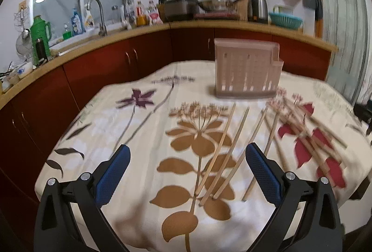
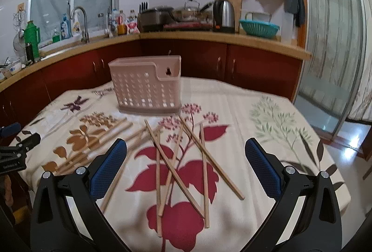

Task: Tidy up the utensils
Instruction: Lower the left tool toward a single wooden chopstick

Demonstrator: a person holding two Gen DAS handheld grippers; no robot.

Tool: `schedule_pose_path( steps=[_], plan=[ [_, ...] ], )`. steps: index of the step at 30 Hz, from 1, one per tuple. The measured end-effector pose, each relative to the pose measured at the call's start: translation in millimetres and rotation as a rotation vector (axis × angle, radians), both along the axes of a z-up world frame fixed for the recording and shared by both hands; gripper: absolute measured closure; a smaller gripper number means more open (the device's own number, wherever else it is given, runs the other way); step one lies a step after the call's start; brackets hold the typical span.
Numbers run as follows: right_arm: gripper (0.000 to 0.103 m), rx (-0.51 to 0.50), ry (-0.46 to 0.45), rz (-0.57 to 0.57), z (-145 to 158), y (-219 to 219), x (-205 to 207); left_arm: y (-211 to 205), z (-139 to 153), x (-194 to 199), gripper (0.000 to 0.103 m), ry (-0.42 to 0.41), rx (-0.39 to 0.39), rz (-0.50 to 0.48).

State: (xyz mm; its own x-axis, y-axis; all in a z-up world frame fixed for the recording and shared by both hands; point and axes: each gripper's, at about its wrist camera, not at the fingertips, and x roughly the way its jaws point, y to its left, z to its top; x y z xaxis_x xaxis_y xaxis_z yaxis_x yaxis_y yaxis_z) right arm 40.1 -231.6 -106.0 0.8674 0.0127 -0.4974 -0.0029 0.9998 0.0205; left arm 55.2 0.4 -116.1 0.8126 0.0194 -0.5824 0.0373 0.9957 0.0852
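A pale pink slotted holder point(image 2: 146, 85) stands upright on the flowered cloth, well ahead of the right gripper point(image 2: 186, 170) and a little to its left, with a keyhole cut-out in its raised back wall. Light wooden chopsticks point(image 2: 180, 164) lie flat and crossed in a loose heap just ahead of and between that gripper's fingers. Three more chopsticks point(image 1: 223, 154) lie nearly parallel between the left gripper's point(image 1: 187, 170) fingers, pointing toward the holder.

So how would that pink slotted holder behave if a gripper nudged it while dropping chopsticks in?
The pink holder looks like thin perforated plastic and seems empty, so it is probably light and would slide on the tablecloth. It stands tall on a narrow base, so a high push may tip it. The scattered chopsticks look stiff.
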Motion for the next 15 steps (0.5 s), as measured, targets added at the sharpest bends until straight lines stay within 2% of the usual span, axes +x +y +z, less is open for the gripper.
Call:
schedule_pose_path(
  steps=[5,15],
  plan=[
    [0.004,0.017,0.049,-0.005,-20.7,-5.6,10.9,9.4,-32.6,13.9,0.007,0.078,0.006,0.009],
    [0.009,0.013,0.126,0.025,-44.8,-0.5,30.0,17.0,-57.0,31.2,0.007,0.127,0.055,0.002]
  ],
)
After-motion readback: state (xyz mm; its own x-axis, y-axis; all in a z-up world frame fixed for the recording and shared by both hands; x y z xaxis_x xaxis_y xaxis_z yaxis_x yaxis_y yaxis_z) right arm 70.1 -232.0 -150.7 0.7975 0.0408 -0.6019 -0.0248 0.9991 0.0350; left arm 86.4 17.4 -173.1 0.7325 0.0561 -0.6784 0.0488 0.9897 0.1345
